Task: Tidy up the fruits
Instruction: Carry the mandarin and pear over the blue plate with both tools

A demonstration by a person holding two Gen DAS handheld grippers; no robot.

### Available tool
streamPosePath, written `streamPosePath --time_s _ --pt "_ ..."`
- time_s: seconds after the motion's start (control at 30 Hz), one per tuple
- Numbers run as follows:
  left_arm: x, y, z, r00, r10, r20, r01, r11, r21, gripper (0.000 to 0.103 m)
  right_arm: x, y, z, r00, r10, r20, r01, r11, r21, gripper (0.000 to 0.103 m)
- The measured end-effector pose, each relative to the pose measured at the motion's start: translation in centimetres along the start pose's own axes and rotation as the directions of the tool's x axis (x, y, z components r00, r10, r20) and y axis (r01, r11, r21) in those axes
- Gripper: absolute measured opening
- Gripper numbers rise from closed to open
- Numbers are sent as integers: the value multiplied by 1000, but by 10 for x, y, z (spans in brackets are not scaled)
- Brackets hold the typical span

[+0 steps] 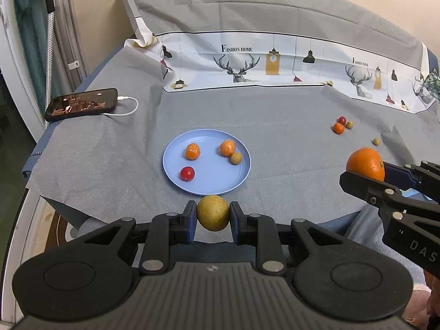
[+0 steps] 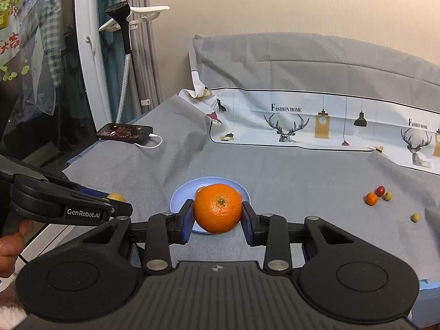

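My left gripper (image 1: 213,221) is shut on a round yellow-brown fruit (image 1: 212,212), held just in front of the near rim of the blue plate (image 1: 209,185). On the plate lie two small oranges (image 1: 192,151), a red tomato (image 1: 187,173) and a small tan fruit (image 1: 236,158). My right gripper (image 2: 217,217) is shut on a large orange (image 2: 217,208), held above the cloth before the blue plate (image 2: 178,195). In the left wrist view the right gripper with the large orange (image 1: 365,163) sits at the right edge. Loose small fruits (image 1: 341,125) lie far right on the cloth.
A phone (image 1: 81,104) with a white cable lies at the far left of the grey cloth. A printed white sheet (image 1: 275,63) runs along the back. A lone small tan fruit (image 2: 415,217) rests at the right. A garment steamer (image 2: 123,27) stands by the curtain. A hand (image 2: 11,244) shows at the left.
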State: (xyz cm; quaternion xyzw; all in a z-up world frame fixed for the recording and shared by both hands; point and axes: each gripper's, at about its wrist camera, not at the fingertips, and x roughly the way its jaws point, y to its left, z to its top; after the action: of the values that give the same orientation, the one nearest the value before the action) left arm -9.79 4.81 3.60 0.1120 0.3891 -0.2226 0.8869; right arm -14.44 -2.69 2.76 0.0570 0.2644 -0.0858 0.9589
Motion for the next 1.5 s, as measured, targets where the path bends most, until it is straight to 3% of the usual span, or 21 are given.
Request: streamPosePath --time_s 0.5,0.9,1.17,1.5 --pt "11 6 4 1000 -10 -25 9 1000 -14 27 17 -6 1 999 -4 -54 5 1000 27 37" --pt "42 26 20 998 0 -67 -4 999 -50 27 47 -8 2 993 -26 -117 29 999 23 37" --pt "68 39 46 997 19 -69 -23 998 -65 27 83 -11 9 987 -23 -159 26 999 18 37" --pt "131 46 76 992 16 -124 -24 998 -64 27 147 -19 15 973 -4 -232 10 1000 23 37"
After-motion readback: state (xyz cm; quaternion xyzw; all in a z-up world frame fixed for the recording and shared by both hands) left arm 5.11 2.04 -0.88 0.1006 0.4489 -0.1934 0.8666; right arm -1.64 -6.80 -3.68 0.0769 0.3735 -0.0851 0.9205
